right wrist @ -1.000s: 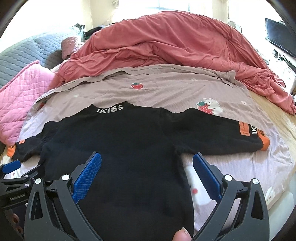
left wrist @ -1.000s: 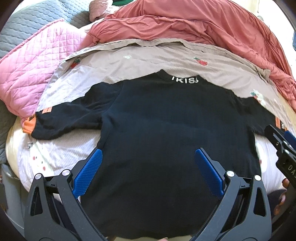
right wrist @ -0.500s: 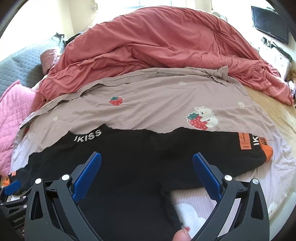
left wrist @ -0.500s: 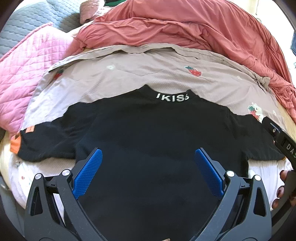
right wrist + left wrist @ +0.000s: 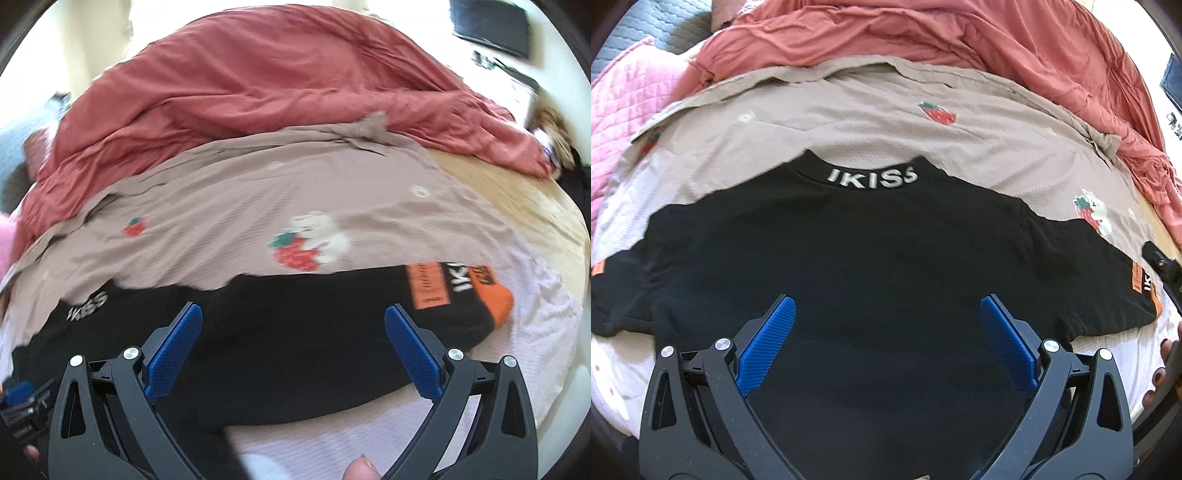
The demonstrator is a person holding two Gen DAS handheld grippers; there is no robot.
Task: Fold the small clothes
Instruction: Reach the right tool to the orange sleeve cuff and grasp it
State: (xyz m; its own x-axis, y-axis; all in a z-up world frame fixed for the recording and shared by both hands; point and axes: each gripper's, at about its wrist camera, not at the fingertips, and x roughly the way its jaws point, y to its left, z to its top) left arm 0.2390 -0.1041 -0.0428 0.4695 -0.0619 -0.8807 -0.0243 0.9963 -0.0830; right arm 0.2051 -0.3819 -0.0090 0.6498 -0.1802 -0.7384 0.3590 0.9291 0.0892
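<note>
Black with orange cuffs and white IKISS letters, the small top [image 5: 871,258] lies flat, sleeves out, on the strawberry sheet [image 5: 871,125] near the bed's front edge. Left gripper [image 5: 886,343] and right gripper [image 5: 293,347] hang above it, fingers spread wide.

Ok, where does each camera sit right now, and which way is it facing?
Left wrist: rides the left gripper, low over the black top's body, facing its IKISS collar and the red duvet; its own open fingers show, plus the right gripper and fingertips at the right edge.
Right wrist: rides the right gripper, over the sleeve, facing the orange cuff and bear print; open fingers and a thumb tip show.
Shared: top, collar, cuff, bear print, duvet.
</note>
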